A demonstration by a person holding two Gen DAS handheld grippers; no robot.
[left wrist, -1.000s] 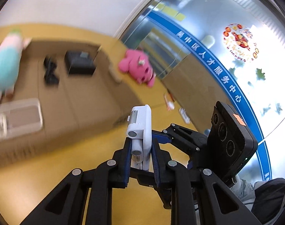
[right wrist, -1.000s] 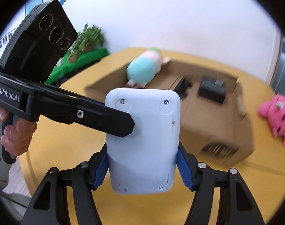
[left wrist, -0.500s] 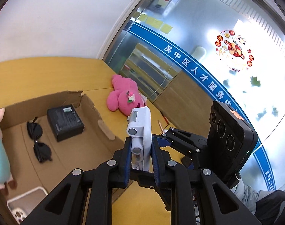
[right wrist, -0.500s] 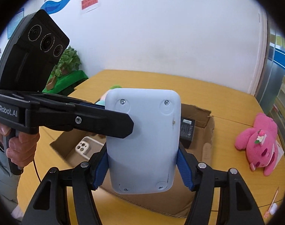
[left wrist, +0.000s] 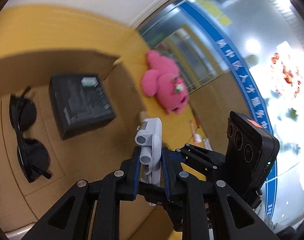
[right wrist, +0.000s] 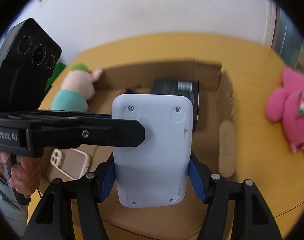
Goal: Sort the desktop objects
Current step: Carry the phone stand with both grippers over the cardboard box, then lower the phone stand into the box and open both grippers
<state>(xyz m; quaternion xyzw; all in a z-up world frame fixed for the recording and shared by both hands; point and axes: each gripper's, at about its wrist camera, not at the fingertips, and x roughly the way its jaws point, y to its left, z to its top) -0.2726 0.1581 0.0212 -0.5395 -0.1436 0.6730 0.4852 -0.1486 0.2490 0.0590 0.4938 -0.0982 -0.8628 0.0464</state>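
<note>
The white device (right wrist: 153,150) hides half the cardboard box (right wrist: 225,120); both grippers, left (left wrist: 149,167) and right (right wrist: 153,177), clamp it.

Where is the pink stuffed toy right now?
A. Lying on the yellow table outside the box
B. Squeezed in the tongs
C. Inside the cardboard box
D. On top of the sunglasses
A. The pink stuffed toy lies on the yellow table, past the side wall of the cardboard box; both sets of tongs hold the white device instead.
</note>
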